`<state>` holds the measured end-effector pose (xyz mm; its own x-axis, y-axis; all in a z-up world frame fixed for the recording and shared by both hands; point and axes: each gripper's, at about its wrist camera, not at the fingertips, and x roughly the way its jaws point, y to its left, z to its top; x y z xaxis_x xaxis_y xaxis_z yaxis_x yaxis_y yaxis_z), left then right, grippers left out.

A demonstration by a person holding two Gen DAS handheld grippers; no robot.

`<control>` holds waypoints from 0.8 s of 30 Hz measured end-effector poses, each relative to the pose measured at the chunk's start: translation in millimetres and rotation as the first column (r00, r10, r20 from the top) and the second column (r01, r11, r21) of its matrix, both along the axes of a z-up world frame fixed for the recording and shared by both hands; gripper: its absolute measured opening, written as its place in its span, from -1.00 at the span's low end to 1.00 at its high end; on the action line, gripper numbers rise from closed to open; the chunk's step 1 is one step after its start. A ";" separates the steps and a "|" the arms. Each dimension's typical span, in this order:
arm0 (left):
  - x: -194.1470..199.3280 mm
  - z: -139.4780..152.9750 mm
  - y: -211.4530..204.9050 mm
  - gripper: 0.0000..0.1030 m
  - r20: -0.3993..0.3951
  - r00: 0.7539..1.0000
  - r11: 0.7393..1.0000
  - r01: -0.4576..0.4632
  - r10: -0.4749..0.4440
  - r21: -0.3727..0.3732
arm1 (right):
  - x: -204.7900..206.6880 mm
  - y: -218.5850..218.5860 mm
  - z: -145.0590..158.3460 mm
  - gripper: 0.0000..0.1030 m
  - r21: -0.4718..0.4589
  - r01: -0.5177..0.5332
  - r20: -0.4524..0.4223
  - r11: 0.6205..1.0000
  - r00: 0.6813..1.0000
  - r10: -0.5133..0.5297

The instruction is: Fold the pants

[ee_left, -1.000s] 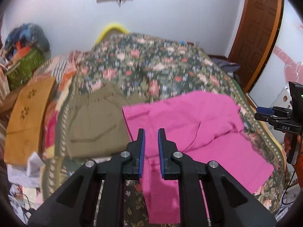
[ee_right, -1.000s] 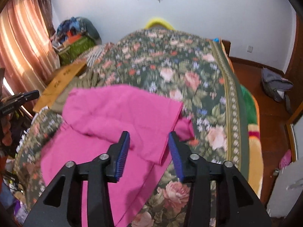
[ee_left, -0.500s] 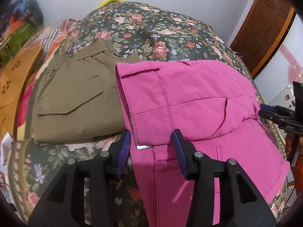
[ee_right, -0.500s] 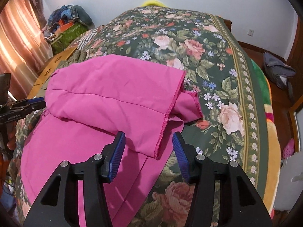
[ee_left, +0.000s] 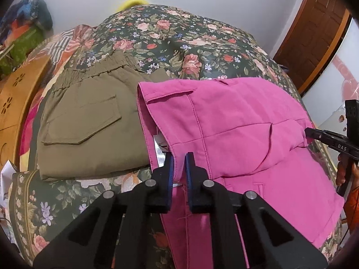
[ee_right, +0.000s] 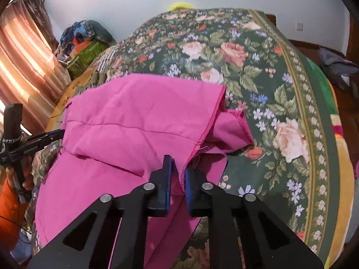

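Observation:
Pink pants (ee_left: 235, 125) lie partly folded on the floral bed, waistband end at the left, hem end at the right (ee_right: 134, 121). My left gripper (ee_left: 179, 168) is shut on the near corner of the folded pink layer by the waistband and its white label. My right gripper (ee_right: 178, 172) is shut on the stitched hem edge of the folded pink layer. Each gripper shows at the edge of the other's view, the right one (ee_left: 325, 137) and the left one (ee_right: 33, 143).
Folded olive pants (ee_left: 89, 121) lie on the floral bedspread (ee_right: 258, 67) just left of the pink pants. A wooden board (ee_left: 15, 94) and piled clothes are at the left bedside. A brown door (ee_left: 314, 29) is at the right, curtains (ee_right: 24, 51) at the left.
Both grippers moved forward and down onto the pink pants and closed: the left on the folded corner near the waistband, the right on the hem edge. Half a second ago both were open.

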<state>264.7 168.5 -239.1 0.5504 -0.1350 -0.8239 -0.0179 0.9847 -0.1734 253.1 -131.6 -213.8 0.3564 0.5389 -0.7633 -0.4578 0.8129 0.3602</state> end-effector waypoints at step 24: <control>-87.4 133.3 -24.0 -0.88 0.246 0.968 0.999 0.041 -0.046 0.026 | -64.5 -21.3 123.8 -0.91 0.102 -0.033 0.271 0.994 0.963 0.004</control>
